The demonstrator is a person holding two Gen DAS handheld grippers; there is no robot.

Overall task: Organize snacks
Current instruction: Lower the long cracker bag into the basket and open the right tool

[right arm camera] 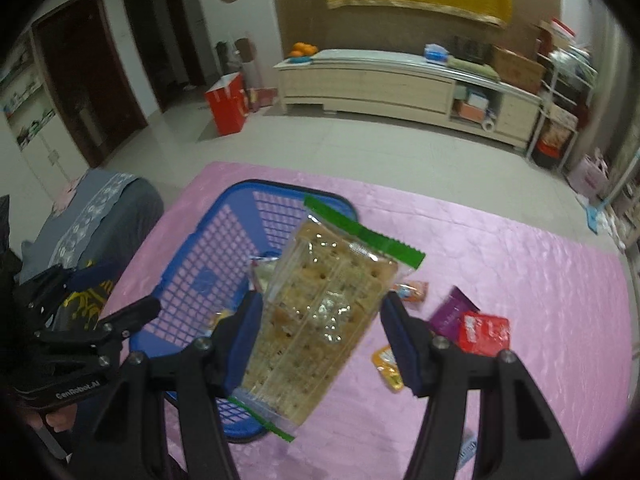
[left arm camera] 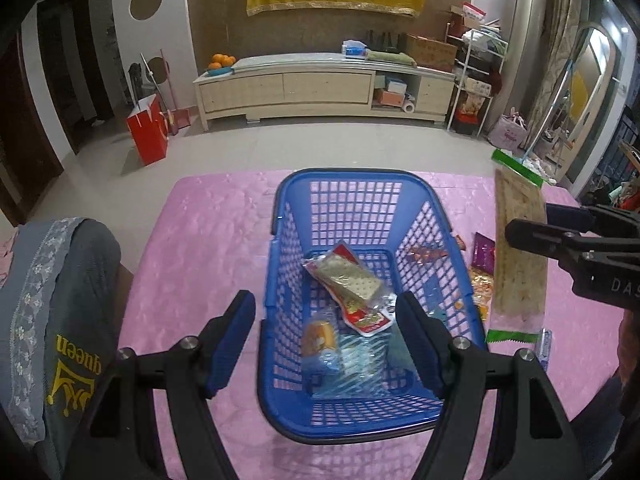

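While the left gripper [left arm camera: 326, 344] hangs open over the blue basket [left arm camera: 280, 264] at centre frame, the cracker pack [left arm camera: 520, 248] dangles far right. Right wrist view: right gripper [right arm camera: 316, 344] clamps those crackers [right arm camera: 320, 312] aloft, seemingly basket-bound, above the pink bench [right arm camera: 520, 280].

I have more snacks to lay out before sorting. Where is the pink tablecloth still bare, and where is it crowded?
Bare: the pink tablecloth between the blue basket and the grey chair back, and the far right stretch beyond the loose packets. Crowded: right beside the basket, where those packets lie, and the basket's floor.
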